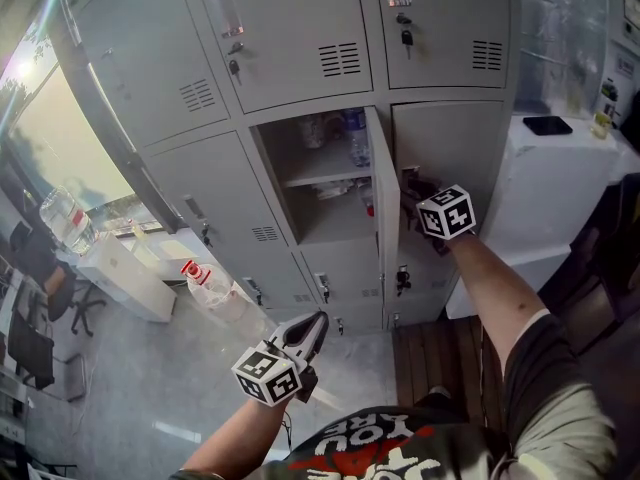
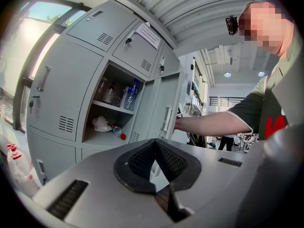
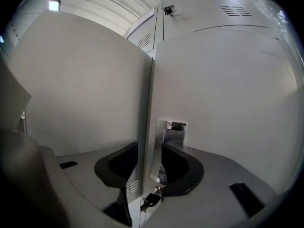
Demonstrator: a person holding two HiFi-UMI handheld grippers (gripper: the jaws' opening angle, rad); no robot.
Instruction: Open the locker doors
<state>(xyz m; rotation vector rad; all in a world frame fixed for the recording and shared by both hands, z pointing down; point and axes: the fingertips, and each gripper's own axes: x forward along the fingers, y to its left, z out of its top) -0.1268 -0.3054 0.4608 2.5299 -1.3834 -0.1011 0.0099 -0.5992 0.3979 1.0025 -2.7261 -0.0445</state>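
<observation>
The lockers (image 1: 290,38) stand just past the left edge of a white table (image 1: 570,183); a phone (image 1: 547,125) lies near the table's far left corner.

In the middle row 1 locker (image 1: 322,213) is open. Its door (image 1: 380,223) is swung out toward the person and shows edge-on in the head view. A shelf (image 1: 325,176) splits the inside in 2, with bottles (image 1: 355,133) above it. The left gripper view shows a cloth (image 2: 100,123) and a red-capped bottle (image 2: 118,132) in the lower part.

The right gripper (image 1: 412,186) is up against the shut door (image 1: 455,148) between the open locker and the table's left edge, at that door's left side. In its own view the claw (image 3: 149,163) is released. The jaws stand a little apart, with the left edge of the chrome handle (image 3: 172,132) and the strip where the 2 doors meet in the gap. The right jaw covers the rest of the handle's lower end. The open door (image 3: 85,89) fills the left of this view and the shut door (image 3: 228,103) the right. A key (image 3: 152,201) hangs below the handle.

The left gripper (image 1: 318,323) is low, in front of the bottom row and well apart from the table. It is clenched on nothing: its pads (image 2: 142,160) meet at the tips. Its view looks up at the open locker and at the person's right arm (image 2: 213,122), which reaches to the shut door.

A spray bottle (image 1: 205,278) stands on the floor by the bottom left locker.
</observation>
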